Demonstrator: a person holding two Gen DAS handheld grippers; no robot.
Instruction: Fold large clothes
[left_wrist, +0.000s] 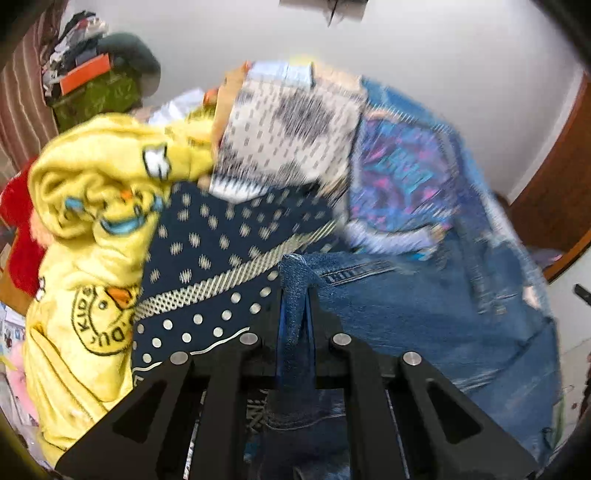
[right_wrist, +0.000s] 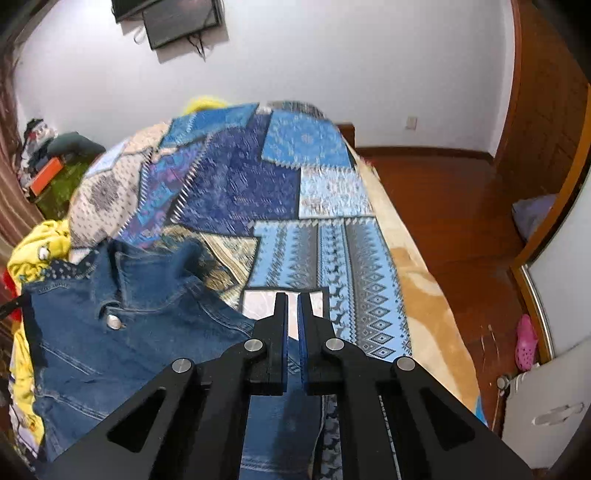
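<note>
A blue denim jacket (right_wrist: 122, 332) lies on the patchwork bedspread (right_wrist: 295, 192), collar and a metal button showing at the left of the right wrist view. My left gripper (left_wrist: 295, 291) is shut on a fold of the denim jacket (left_wrist: 424, 325), which hangs through the jaws. My right gripper (right_wrist: 293, 299) hovers over the jacket's right edge; its jaws are nearly together with a thin gap and nothing between them.
A yellow fleece garment (left_wrist: 85, 229) and a navy dotted cloth (left_wrist: 221, 251) are piled left of the jacket. A red item (left_wrist: 18, 221) lies beyond them. The bed's edge (right_wrist: 424, 302) drops to a wooden floor (right_wrist: 461, 206) on the right. A TV (right_wrist: 177, 18) hangs on the wall.
</note>
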